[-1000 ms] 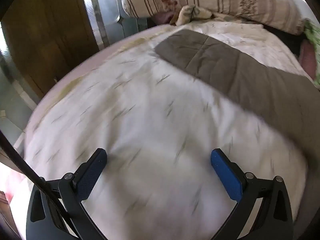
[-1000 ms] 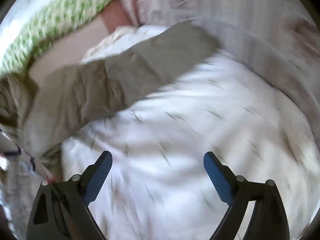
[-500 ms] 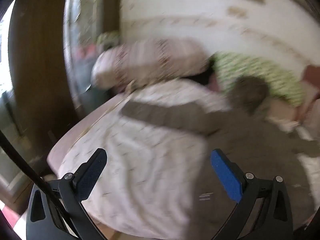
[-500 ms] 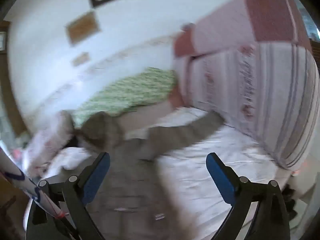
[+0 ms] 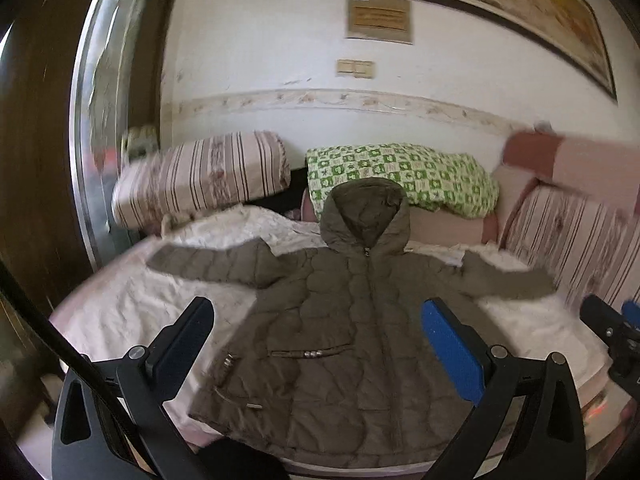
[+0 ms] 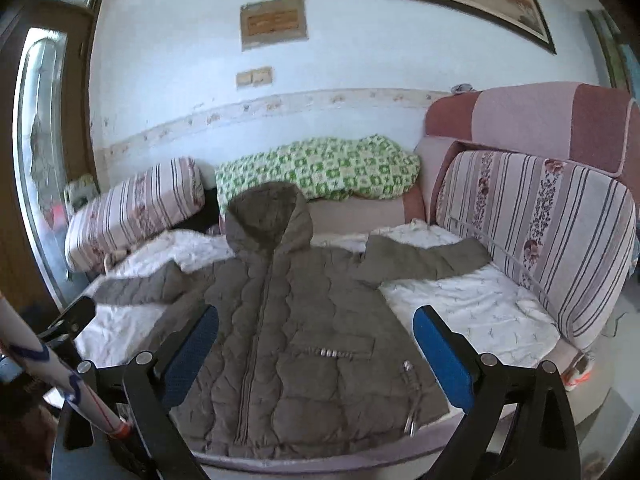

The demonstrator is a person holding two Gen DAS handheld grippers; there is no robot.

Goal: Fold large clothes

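Note:
An olive quilted hooded jacket [image 5: 340, 328] lies flat, front up and zipped, on a white bedsheet [image 5: 132, 304]. Both sleeves are spread out to the sides and the hood points to the wall. It also shows in the right wrist view [image 6: 304, 336]. My left gripper [image 5: 316, 344] is open and empty, held back above the jacket's hem. My right gripper [image 6: 316, 352] is open and empty, also held back above the hem. The right gripper's tip shows at the left view's right edge [image 5: 608, 328].
A striped pillow [image 5: 200, 176] and a green patterned quilt [image 5: 404, 172] lie at the head of the bed. A striped cushion [image 6: 536, 232] and pink headboard [image 6: 532, 116] stand at the right. A mirrored wooden door [image 5: 92, 120] is at the left.
Both grippers have pulled back and up from close over the sleeves, so the whole jacket is now in view. Both stay open.

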